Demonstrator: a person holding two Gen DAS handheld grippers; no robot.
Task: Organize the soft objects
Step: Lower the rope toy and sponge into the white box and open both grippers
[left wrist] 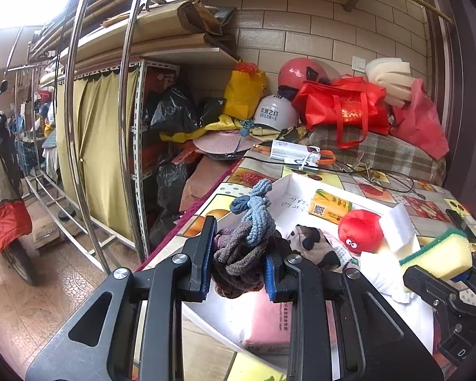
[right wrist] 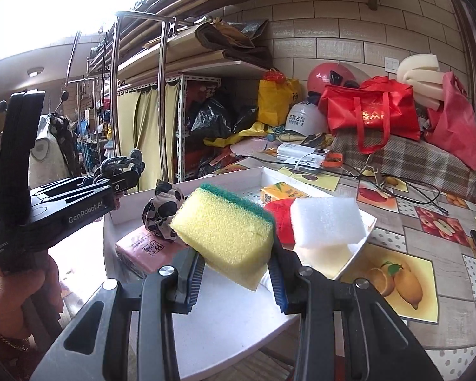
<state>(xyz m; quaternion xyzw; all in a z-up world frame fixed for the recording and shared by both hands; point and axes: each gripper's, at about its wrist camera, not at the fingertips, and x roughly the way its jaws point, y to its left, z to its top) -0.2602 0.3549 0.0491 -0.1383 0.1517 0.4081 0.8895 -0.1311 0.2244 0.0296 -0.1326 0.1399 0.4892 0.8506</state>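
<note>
Knotted rope in grey, blue and purple (left wrist: pixel 242 244) sits clamped between the pads of your left tool (left wrist: pixel 238 266), lifted over the near-left corner of the white tray (left wrist: pixel 288 181). Your right tool (right wrist: pixel 236 273) is closed on a yellow sponge with a green scouring face (right wrist: pixel 225 231), held tilted above the tray's near edge. Inside the tray you have a red plush ball with eyes (left wrist: pixel 360 230) next to a white foam block (left wrist: pixel 398 225) leaning at the right wall, a cow-patterned soft toy (left wrist: pixel 314 244) near the middle, a yellow tissue pack (left wrist: pixel 328 206) toward the far side and a pink pack (left wrist: pixel 269 327) at the near edge. Something white lies below the ball, possibly cloth. The tray rests on the fruit-patterned surface (right wrist: pixel 428 222).
</note>
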